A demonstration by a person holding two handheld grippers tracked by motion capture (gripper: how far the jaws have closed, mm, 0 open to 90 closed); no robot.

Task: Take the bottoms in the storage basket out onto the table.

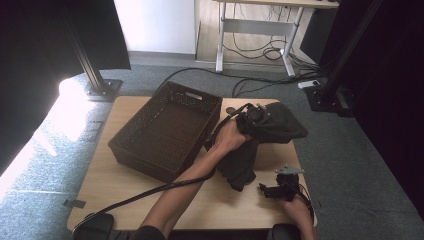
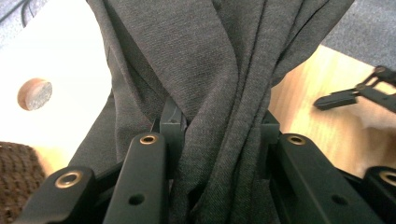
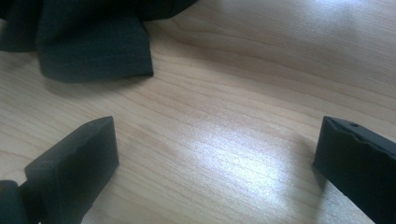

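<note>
Your right gripper [image 1: 270,190] sits nearest you, low over the wooden table [image 1: 120,175] near its front right corner. Its jaws stand wide apart with nothing between them but bare wood; in the right gripper view the two black fingers [image 3: 74,158] sit at either edge of the frame, and whether their tips touch the table surface is hard to tell from this angle. Just beyond the left-hand finger in that view lies a square-cut flap of the dark grey cloth [image 3: 93,46], flat on the wood and clear of the finger.

Farther out, your left gripper [image 1: 248,119] is held up above the middle of the table with your left hand [image 1: 229,137] wrapped behind it. Its jaws are closed in on the dark grey cloth [image 2: 205,84]: in the left gripper view a bunched, twisted fold of the fabric runs straight up between the two fingers [image 2: 170,126] and presses against both. From the grip the cloth [image 1: 280,125] spreads away beyond the fingers toward the far right edge of the table, while the rest hangs down beneath your hand onto the wood, toward the right gripper.

To the left of the left gripper, just beside your wrist, stands a dark woven basket [image 1: 150,150]. Its cable [image 1: 150,192] trails back along your forearm to the near edge.
</note>
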